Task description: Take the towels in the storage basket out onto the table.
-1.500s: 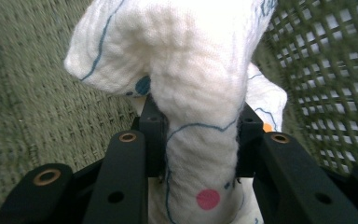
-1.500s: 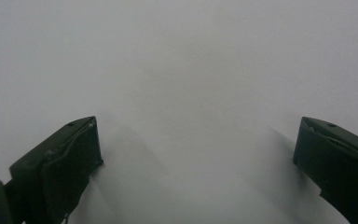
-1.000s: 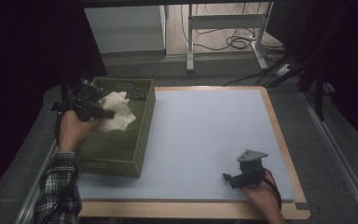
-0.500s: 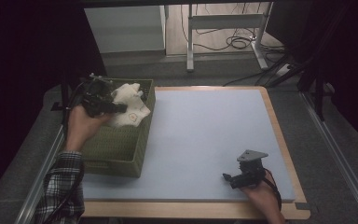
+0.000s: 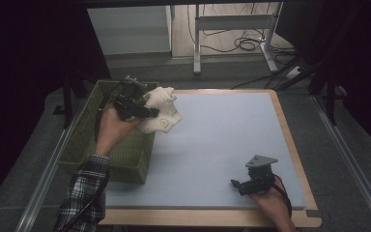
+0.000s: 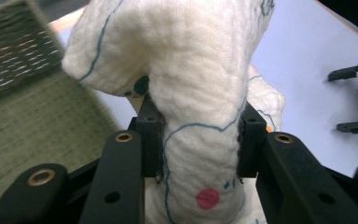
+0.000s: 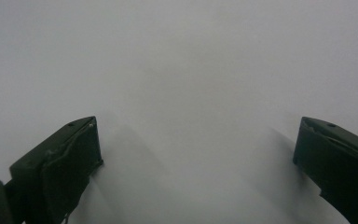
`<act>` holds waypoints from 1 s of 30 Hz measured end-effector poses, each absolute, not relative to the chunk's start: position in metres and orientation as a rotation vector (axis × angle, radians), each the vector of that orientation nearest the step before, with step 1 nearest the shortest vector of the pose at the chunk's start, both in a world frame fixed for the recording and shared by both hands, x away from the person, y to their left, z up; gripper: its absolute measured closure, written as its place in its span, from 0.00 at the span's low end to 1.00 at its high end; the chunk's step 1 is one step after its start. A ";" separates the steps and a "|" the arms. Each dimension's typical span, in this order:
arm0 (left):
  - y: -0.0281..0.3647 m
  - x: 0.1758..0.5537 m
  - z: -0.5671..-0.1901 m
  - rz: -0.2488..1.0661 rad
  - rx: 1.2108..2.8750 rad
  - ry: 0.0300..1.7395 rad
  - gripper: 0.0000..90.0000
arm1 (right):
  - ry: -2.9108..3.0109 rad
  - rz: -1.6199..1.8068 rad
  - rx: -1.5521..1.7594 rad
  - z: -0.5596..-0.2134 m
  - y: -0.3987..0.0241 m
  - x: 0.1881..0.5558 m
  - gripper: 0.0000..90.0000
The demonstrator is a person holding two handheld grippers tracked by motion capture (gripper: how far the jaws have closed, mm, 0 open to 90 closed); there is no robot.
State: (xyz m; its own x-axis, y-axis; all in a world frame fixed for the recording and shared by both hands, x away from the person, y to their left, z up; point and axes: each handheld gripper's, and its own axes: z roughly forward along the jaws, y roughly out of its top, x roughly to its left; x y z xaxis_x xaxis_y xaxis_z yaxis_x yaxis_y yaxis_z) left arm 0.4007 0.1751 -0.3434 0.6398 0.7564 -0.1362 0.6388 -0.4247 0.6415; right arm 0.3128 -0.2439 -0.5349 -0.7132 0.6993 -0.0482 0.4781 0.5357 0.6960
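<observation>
left gripper (image 5: 150, 113): clamps cream cloth (image 5: 162, 112) | right gripper (image 5: 237, 185): jaws apart, seemingly empty

room dim, dark at both sides of the high view; light fell mainly on the counter (image 5: 290, 145), which had a pale wooden edge and a pale blue-grey mat (image 5: 222, 145) covering most of its top. metal rails (image 5: 348, 159) ran along the counter's left and right sides over grey floor (image 5: 357, 121). beyond the far edge stood a white panel (image 5: 130, 29) and, to its right, a pale metal table frame (image 5: 232, 24) on a wooden floor (image 5: 222, 43). black cables (image 5: 244, 44) lay coiled under that frame.
</observation>
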 end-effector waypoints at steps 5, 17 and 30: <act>0.150 0.401 -0.350 0.203 2.188 1.032 0.69 | 2.456 0.969 0.975 -0.535 -0.244 0.313 0.01; 0.083 0.403 -0.380 0.158 2.209 0.919 0.68 | 2.458 0.969 0.977 -0.535 -0.244 0.313 0.01; 0.036 0.409 -0.438 0.133 2.223 0.909 0.68 | 2.456 0.969 0.977 -0.535 -0.244 0.313 0.01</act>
